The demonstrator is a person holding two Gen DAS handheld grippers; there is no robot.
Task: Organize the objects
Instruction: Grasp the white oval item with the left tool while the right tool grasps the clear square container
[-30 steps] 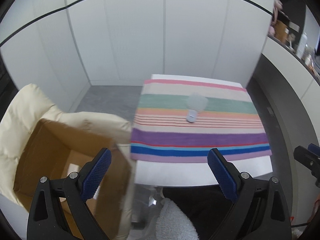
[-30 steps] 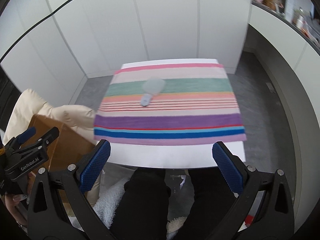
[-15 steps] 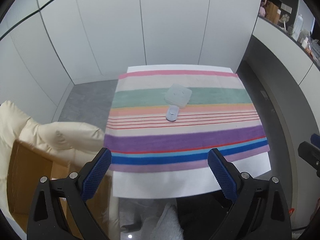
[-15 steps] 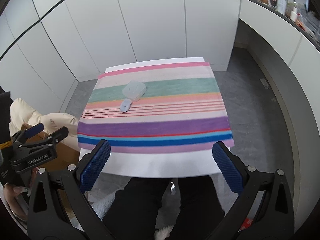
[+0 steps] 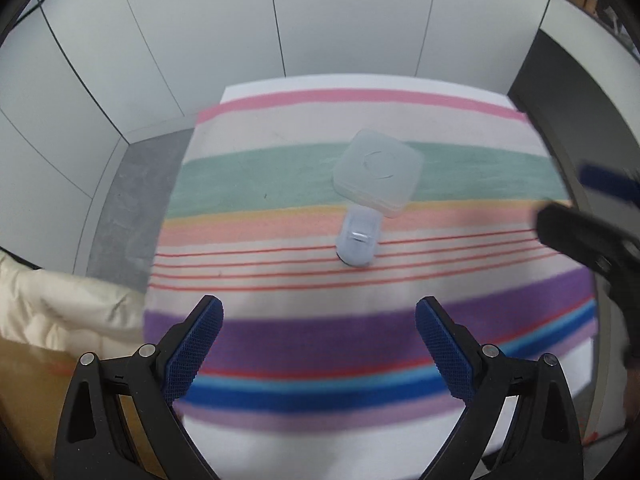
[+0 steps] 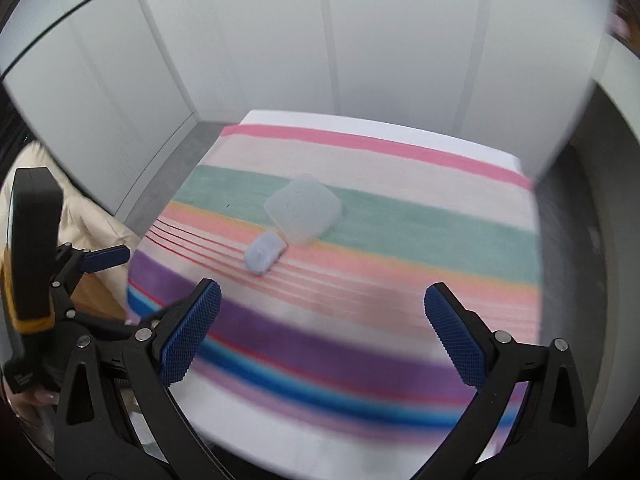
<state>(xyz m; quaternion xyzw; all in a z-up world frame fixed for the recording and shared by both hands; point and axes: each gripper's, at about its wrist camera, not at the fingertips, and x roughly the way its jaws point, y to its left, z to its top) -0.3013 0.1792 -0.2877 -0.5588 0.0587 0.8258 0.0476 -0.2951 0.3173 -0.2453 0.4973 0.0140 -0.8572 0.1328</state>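
Note:
A translucent square lidded box (image 5: 378,172) (image 6: 303,209) lies on the striped cloth (image 5: 280,184) (image 6: 400,240) near the table's middle. A small pale-blue oblong object (image 5: 357,236) (image 6: 263,253) lies just in front of it, touching or nearly touching its near edge. My left gripper (image 5: 319,316) is open and empty, hovering over the cloth's near purple stripe, short of both objects. My right gripper (image 6: 322,300) is also open and empty, to the right of the objects. The right gripper shows as a blurred shape at the left view's right edge; the left gripper stands at the right view's left edge.
A cream padded cushion (image 5: 60,312) and a brown cardboard box (image 5: 24,392) sit left of the table. White wall panels (image 5: 340,20) close the far side. A grey floor strip (image 5: 132,200) runs along the table's left. A fingertip (image 6: 40,398) shows at the right view's lower left.
Both grippers have moved forward and lower over the table, so the box and blue object look much bigger. The left view swung right, away from the cardboard box. Both stay open.

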